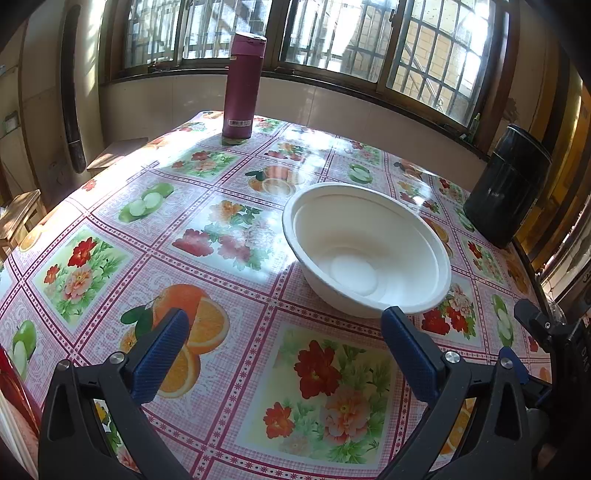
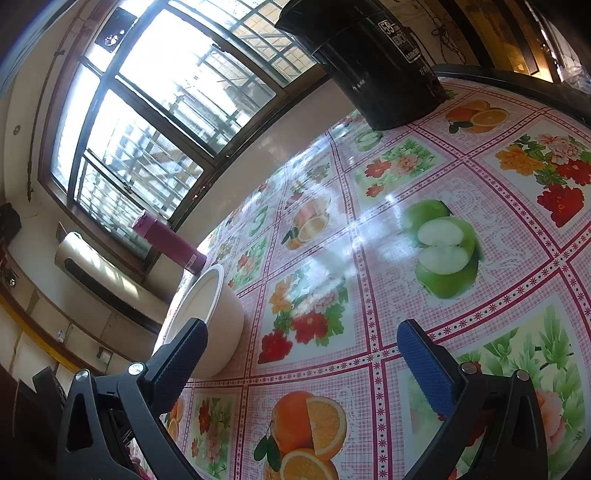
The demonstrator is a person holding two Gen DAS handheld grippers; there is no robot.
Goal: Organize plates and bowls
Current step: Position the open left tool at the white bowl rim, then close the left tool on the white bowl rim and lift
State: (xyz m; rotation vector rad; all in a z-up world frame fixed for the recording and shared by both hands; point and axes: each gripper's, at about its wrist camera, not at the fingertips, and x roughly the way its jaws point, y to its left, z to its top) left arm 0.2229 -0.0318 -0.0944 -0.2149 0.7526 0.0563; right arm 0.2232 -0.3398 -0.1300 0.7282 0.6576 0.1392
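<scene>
A table covered by a glossy cloth printed with fruit and flowers fills both views, with a wide barred window behind it. At the far right corner of the table stands a black bin, and a purple flask stands upright at the far edge near the window — the two are well apart. A white bowl sits upright and empty on the cloth, right of centre in the left wrist view, between flask and bin but nearer the camera.

The left gripper hovers just short of the bowl with its blue-padded fingers spread wide, holding nothing — the right-hand finger tip lies close to the bowl's near rim, though whether it touches cannot be told. The right gripper is also spread wide and empty above the cloth; in its tilted view the bowl lies just beyond its left finger.
</scene>
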